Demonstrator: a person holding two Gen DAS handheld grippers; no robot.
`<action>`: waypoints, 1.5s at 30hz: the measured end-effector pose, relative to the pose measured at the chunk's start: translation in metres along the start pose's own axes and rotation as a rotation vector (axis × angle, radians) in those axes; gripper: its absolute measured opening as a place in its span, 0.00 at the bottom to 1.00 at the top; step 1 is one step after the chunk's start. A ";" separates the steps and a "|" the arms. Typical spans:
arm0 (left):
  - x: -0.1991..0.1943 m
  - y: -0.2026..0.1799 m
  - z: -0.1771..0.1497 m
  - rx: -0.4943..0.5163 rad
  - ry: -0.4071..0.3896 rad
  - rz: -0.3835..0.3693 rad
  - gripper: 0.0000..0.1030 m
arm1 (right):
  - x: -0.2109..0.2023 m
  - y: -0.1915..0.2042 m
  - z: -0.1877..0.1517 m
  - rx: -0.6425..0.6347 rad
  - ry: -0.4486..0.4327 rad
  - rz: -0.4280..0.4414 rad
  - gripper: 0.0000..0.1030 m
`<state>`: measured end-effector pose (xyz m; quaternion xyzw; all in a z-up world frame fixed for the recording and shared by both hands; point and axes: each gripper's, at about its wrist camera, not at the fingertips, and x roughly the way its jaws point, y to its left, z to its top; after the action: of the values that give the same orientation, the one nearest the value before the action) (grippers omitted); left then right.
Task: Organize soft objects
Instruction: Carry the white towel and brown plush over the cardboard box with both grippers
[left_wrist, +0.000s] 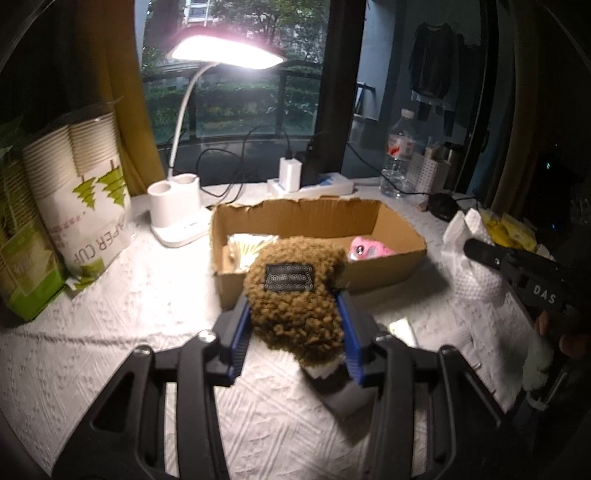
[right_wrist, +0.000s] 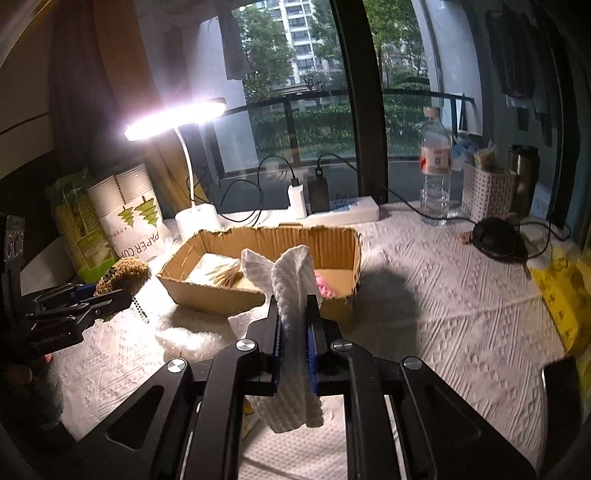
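A: Where is the brown fuzzy plush (left_wrist: 295, 299) sitting at this point?

B: It is being squeezed between the blue pads of the left gripper (left_wrist: 295, 314), off the white table covering (left_wrist: 147, 295), with its dark label patch facing up. Its long axis is running along the fingers, toward the cardboard box (left_wrist: 402, 254).

A: And the box lies which way from it?

B: Straight ahead and lower, near side just past the plush. A pink toy (left_wrist: 369, 250) is lying in the box's right end, and something pale at the left end.

A: What is the right hand doing?

B: The right gripper (right_wrist: 294, 325) is pinching a white cloth (right_wrist: 291, 295), jaws nearly together, the cloth standing up above them and hanging down below. The same box (right_wrist: 266, 236) is lying directly ahead of it too, the near wall just beyond the cloth.

A: Which is nearer?

B: I am judging them about equally close; the left is coming at the box's left part, the right at its right. Each seems to need a short forward carry over the near wall before letting go.
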<state>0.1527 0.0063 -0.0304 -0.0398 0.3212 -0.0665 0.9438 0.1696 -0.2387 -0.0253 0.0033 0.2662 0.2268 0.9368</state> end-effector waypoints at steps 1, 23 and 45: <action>0.001 -0.001 0.003 0.002 0.000 -0.005 0.43 | 0.001 -0.001 0.002 -0.007 -0.004 -0.003 0.12; 0.051 -0.016 0.058 -0.023 0.010 0.038 0.43 | 0.054 -0.026 0.050 0.008 0.017 0.121 0.12; 0.124 -0.023 0.049 -0.044 0.172 0.109 0.43 | 0.125 -0.060 0.036 0.070 0.149 0.125 0.12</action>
<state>0.2776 -0.0336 -0.0640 -0.0370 0.4041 -0.0113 0.9139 0.3069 -0.2348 -0.0645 0.0356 0.3422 0.2752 0.8977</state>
